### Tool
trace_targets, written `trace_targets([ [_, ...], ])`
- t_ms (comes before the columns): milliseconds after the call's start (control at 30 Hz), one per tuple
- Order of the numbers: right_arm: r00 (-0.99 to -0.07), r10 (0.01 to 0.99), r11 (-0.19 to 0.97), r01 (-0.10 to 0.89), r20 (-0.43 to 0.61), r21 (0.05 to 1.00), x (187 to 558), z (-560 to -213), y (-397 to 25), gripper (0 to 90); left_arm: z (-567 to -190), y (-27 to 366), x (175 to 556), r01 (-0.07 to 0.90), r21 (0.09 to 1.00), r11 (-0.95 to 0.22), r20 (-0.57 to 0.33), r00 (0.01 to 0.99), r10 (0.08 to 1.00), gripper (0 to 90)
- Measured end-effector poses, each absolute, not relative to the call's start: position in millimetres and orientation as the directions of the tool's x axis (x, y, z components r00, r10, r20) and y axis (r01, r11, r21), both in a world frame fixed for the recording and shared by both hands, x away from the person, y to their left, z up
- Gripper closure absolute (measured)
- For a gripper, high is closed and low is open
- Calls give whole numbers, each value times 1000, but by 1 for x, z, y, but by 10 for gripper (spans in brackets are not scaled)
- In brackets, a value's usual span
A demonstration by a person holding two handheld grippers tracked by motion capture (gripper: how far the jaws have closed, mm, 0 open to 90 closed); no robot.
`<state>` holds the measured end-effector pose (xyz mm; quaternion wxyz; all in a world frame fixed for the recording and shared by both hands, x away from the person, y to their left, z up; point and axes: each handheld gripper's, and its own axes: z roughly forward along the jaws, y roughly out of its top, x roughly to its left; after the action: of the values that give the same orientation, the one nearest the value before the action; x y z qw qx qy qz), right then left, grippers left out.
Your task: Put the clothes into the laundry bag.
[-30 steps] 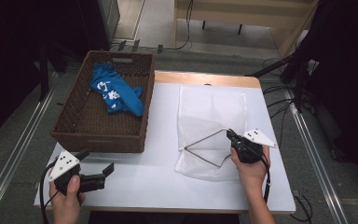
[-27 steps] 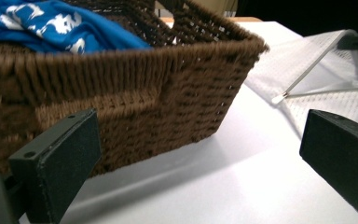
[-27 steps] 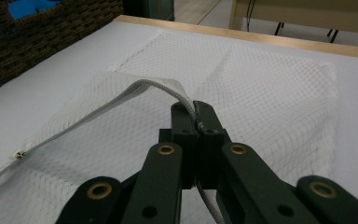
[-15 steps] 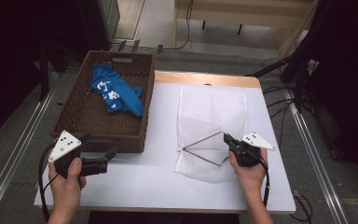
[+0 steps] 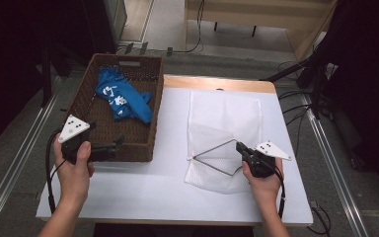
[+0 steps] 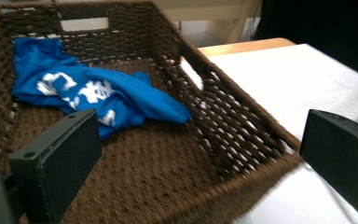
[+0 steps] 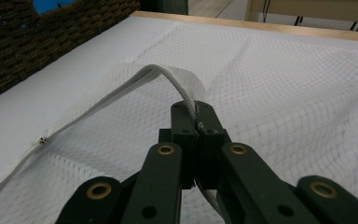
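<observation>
White covering spreads over the table [image 5: 143, 197], where a brown wicker basket [image 5: 150, 143] holds a crumpled blue shirt [image 5: 121, 96] with white print too creased to read. Beside it lies a white mesh bag [image 5: 224, 118]; the right gripper [image 5: 241, 149] is clamped on its zipper edge, lifting it. The left gripper [image 5: 120, 141] hovers at the basket's near rim, jaws wide apart.

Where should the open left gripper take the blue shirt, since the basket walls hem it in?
Best guess: the raised fold of the blue shirt mid-basket, from above over the near rim of the basket. The left gripper is open; bunched cloth there offers a ridge to pinch.
</observation>
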<state>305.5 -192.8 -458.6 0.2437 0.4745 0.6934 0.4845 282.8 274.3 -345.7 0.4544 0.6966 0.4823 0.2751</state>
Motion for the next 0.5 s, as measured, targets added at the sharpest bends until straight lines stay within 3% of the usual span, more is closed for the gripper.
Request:
trace_targets([
  [500, -438, 891, 86, 418, 118, 904, 305, -460, -193, 899, -337, 268, 348, 449, 886, -120, -29, 312, 950, 0],
])
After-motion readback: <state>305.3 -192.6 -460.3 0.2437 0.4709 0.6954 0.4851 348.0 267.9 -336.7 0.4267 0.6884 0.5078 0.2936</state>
